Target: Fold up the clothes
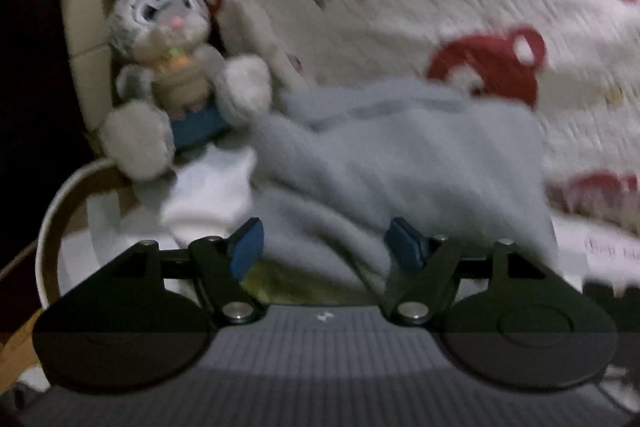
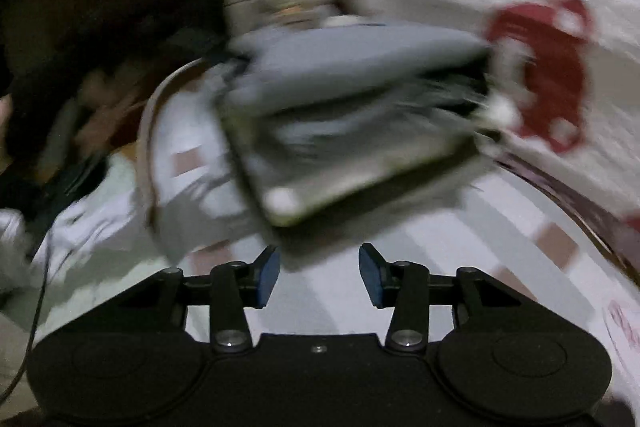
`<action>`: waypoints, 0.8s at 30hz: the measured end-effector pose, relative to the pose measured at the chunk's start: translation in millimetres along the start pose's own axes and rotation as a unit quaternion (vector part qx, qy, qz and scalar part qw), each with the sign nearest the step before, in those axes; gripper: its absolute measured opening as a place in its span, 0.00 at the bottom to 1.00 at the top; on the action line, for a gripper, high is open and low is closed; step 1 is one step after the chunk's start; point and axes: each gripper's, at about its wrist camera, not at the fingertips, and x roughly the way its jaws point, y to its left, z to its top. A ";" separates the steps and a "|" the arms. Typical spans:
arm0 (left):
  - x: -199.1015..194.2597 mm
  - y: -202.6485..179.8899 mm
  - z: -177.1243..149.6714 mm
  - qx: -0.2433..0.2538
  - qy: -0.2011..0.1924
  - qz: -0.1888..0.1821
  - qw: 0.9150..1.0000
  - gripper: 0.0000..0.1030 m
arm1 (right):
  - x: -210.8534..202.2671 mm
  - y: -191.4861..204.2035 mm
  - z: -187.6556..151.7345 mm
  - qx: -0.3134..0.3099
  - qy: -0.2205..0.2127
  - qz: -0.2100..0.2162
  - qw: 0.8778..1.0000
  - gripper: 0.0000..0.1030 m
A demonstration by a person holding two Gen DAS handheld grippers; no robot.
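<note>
A pale blue-grey fleece garment (image 1: 400,155) lies bunched right in front of my left gripper (image 1: 326,247). Its blue pads stand wide apart and the cloth's lower folds hang between them. A white cloth (image 1: 208,195) pokes out at the garment's left. In the heavily blurred right wrist view, the same grey garment (image 2: 360,55) drapes over the left gripper's body (image 2: 352,147). My right gripper (image 2: 319,277) is open below it, with only the white table top (image 2: 440,247) between its pads.
A grey plush bunny (image 1: 168,39) sits at the left, touching the garment's far left corner. A white blanket with red prints (image 1: 400,7) fills the background. The round table's rim (image 1: 52,211) curves at the left. A thin cable (image 2: 40,287) runs down the left side.
</note>
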 end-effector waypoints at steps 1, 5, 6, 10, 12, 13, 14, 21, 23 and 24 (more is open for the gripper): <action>-5.5 -6.5 -3.5 0.001 0.005 0.001 1.000 0.67 | -7.3 -6.1 -4.8 0.011 -0.011 -0.011 1.000 0.51; -27.6 -32.5 -17.4 0.006 0.025 0.004 1.000 0.68 | -36.6 -30.7 -24.2 0.055 -0.053 -0.056 0.995 0.58; -33.1 -39.0 -20.9 0.007 0.030 0.005 1.000 0.74 | -42.4 -33.1 -28.0 0.062 -0.060 -0.060 0.994 0.58; -57.0 -66.5 -27.9 0.032 0.049 -0.029 0.998 0.80 | -62.3 -35.0 -41.2 0.083 -0.081 -0.061 0.991 0.62; -68.6 -84.4 -32.1 0.057 0.052 -0.036 0.996 0.82 | -72.2 -35.9 -47.8 0.093 -0.092 -0.061 0.990 0.64; -72.5 -92.5 -35.1 0.067 0.056 -0.039 0.995 0.85 | -77.1 -36.4 -51.1 0.098 -0.097 -0.062 0.988 0.64; -76.4 -100.6 -38.0 0.077 0.059 -0.041 0.994 0.86 | -82.1 -36.9 -54.4 0.103 -0.102 -0.062 0.987 0.66; -103.9 -157.0 -58.8 0.145 0.085 -0.057 0.984 0.94 | -116.8 -40.2 -77.5 0.139 -0.139 -0.063 0.978 0.80; -111.7 -173.1 -64.7 0.165 0.092 -0.062 0.980 0.95 | -128.7 -37.1 -82.6 0.143 -0.150 -0.060 0.976 0.81; -115.6 -181.2 -67.7 0.174 0.096 -0.064 0.978 0.95 | -134.9 -35.1 -84.9 0.145 -0.156 -0.059 0.975 0.83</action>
